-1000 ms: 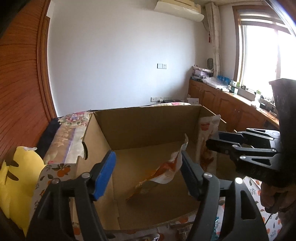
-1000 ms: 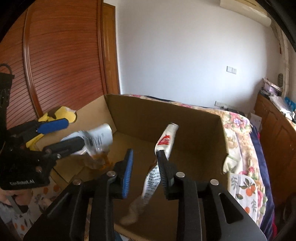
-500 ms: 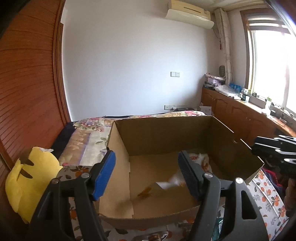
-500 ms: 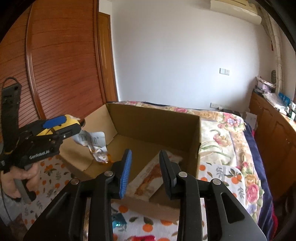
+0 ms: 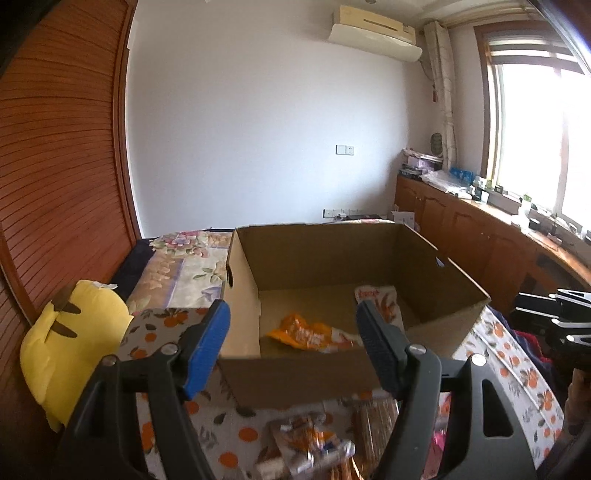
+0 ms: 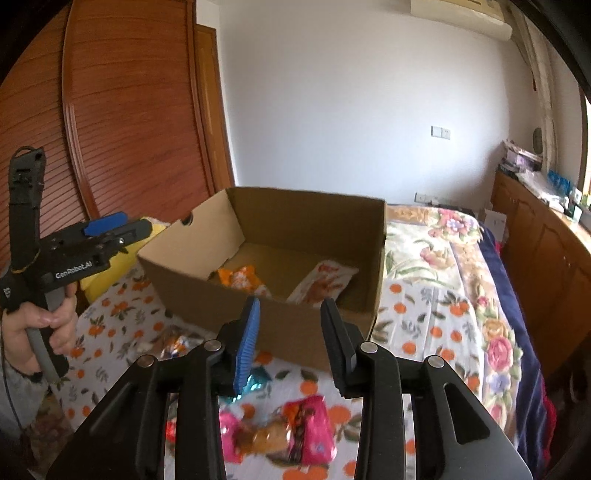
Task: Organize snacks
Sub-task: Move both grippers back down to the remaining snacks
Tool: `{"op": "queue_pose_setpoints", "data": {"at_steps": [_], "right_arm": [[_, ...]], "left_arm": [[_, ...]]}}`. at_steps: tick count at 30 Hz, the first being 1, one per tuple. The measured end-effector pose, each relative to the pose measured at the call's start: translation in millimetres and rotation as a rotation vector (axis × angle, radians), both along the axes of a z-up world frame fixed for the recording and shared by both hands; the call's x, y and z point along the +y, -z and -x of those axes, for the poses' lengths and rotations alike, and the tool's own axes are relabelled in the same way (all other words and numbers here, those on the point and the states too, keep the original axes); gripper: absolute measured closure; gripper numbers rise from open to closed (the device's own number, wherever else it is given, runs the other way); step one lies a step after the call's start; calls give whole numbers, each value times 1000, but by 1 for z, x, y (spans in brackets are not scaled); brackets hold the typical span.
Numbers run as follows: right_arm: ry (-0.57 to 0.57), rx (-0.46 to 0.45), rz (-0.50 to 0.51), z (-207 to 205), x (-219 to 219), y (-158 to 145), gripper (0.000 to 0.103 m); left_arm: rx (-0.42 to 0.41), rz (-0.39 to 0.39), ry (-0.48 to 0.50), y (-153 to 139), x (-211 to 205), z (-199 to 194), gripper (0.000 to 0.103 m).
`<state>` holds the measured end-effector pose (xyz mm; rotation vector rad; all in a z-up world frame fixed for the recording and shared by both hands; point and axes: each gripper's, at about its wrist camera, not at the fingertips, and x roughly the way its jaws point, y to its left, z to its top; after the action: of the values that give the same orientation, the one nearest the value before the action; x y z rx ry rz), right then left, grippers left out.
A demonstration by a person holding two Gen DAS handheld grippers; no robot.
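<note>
An orange packet [image 5: 306, 334] and a white packet [image 6: 323, 282] lie in the cardboard box [image 6: 273, 321]. The left gripper [image 5: 291, 343] gapes wide, empty. The right gripper [image 6: 290, 341], at six o'clock from the box, has just been opening, nothing between its jaws.

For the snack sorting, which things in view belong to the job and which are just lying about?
Part of the job:
cardboard box
orange packet inside it
white packet inside it
pink packet on the bedspread

Just lying about:
yellow cushion
air conditioner
window-side cabinet

left gripper [image 5: 291, 345] wide, right gripper [image 6: 290, 338] opening (both empty)
</note>
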<state>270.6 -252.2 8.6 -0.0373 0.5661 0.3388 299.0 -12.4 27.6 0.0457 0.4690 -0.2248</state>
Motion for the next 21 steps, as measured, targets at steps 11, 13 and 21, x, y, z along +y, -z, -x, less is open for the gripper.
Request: {"op": "queue_pose_setpoints", "data": {"at_steps": [11, 13, 21], "right_arm": [[37, 94, -43, 31, -2, 48, 63], [43, 121, -52, 33, -3, 59, 63], [46, 180, -76, 35, 4, 88, 62]], "left_arm": [[62, -29, 17, 43, 3, 45, 31], [77, -32, 19, 53, 4, 49, 31], [132, -30, 27, 84, 4, 61, 31]]}}
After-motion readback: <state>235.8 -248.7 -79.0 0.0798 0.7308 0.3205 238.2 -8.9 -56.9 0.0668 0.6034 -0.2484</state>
